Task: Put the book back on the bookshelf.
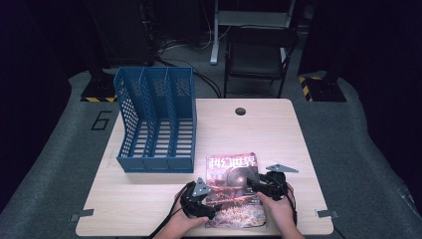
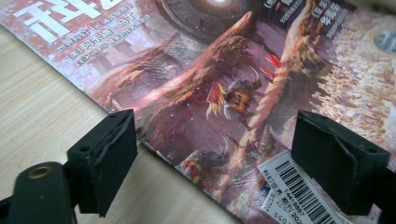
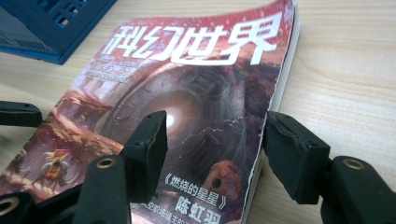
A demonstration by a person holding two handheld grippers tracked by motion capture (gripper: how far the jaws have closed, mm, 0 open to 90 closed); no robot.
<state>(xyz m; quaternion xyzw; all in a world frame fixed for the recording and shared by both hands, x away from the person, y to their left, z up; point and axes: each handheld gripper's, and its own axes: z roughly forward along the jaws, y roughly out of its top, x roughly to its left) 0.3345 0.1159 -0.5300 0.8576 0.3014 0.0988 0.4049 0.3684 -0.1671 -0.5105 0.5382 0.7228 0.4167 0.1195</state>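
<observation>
As seen from above: magazine flat near table front edge, long axis front-to-back, title end far, beside blue file rack. Left gripper view: jaws wide, straddling left edge. Right gripper view: jaws wide, straddling right edge.

1. The magazine lies flat at the tabletop's near edge, right of centre.
2. The file rack stands toward the far left corner, behind and left of the magazine.
</observation>
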